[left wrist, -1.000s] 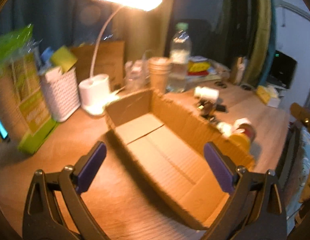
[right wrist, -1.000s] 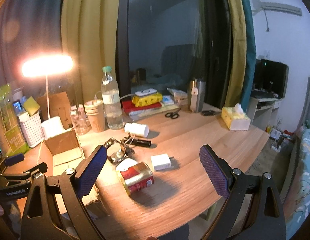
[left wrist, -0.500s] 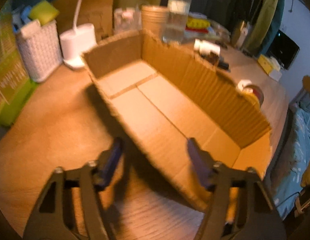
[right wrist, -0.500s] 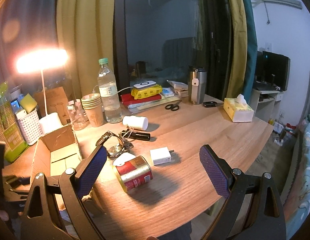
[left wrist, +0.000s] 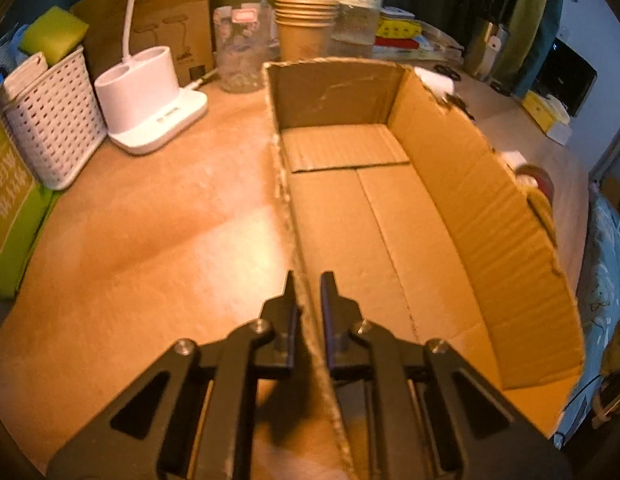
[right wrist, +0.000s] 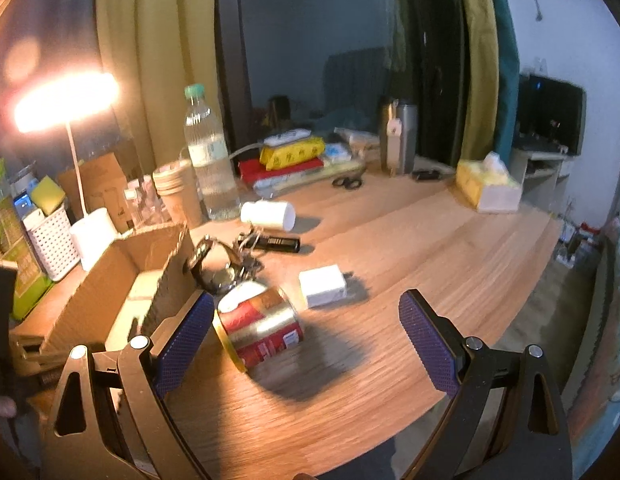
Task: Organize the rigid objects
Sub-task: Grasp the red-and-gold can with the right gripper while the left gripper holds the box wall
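a second ago my left gripper [left wrist: 308,292] hung wide apart above the desk [left wrist: 149,248] in front of the cardboard box [left wrist: 390,216]; now i see its fingers closed on the box's near side wall, one finger outside and one inside, clamped on the cardboard edge. the box fills far more of the left wrist view than before, and it sits turned so its long axis runs away from me. my right gripper [right wrist: 305,344] is spread wide as it was, but it is lower and nearer the red and gold can [right wrist: 261,328], which lies on its side between the fingers, not touched by either.

the cardboard box holds nothing that i can see; only its bare floor flaps show. the white woven basket [left wrist: 53,132] at the left holds a yellow-green sponge [left wrist: 53,34] and a white item i cannot identify. a stack of paper cups [left wrist: 305,24] stands behind the box. out on the desk to the box's right lie a white charger block [right wrist: 322,286], a watch [right wrist: 213,268], a black flashlight [right wrist: 277,245] and a white tub [right wrist: 268,215] on its side.
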Available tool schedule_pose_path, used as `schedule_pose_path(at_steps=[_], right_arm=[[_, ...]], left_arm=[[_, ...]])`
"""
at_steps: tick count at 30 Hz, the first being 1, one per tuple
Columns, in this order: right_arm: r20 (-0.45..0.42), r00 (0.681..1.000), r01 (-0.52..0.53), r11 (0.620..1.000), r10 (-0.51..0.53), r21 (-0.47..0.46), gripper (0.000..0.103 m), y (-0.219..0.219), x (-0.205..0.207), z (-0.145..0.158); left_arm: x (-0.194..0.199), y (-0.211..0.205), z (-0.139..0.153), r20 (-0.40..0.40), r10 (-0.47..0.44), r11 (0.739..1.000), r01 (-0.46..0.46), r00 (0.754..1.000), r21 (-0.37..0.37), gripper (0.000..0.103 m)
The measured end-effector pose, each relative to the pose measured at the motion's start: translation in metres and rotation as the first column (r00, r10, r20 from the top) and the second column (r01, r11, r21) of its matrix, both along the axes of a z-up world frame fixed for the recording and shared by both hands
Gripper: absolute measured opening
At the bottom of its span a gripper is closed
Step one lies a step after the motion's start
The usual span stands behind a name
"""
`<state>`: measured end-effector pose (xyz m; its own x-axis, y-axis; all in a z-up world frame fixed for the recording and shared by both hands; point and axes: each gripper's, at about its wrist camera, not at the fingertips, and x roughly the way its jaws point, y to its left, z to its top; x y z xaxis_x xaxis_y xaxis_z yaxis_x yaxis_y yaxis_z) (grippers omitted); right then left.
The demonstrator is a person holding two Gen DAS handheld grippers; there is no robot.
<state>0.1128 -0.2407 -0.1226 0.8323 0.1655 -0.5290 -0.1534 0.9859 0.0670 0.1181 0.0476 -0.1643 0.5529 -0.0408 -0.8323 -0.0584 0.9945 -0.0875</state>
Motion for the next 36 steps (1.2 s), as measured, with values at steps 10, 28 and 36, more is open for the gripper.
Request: schedule_pose_path(at_steps=[10, 28, 36], right_arm=[[-0.078, 0.997, -0.030, 0.999, 0.027, -0.041, 0.095, 0.030, 0.026, -0.031], [-0.095, 0.994, -0.071, 0.989, 0.059, -0.132, 0.075, 0.054, 0.043, -0.041], [-0.080, 0.995, -0.073, 0.987, 0.062, -0.146, 0.074, 0.060, 0.035, -0.037]], left_arm=[[0.024, 0.032, -0.008, 0.020, 0.015, 1.000, -0.014, 1.000, -0.006, 0.012], [0.012, 0.032, -0.007, 0.039, -0.064, 0.996, 0.066, 0.997, -0.066, 0.020], [0.012, 0.034, -0.011, 0.065, -0.049, 0.996, 0.053, 0.997, -0.067, 0.011]])
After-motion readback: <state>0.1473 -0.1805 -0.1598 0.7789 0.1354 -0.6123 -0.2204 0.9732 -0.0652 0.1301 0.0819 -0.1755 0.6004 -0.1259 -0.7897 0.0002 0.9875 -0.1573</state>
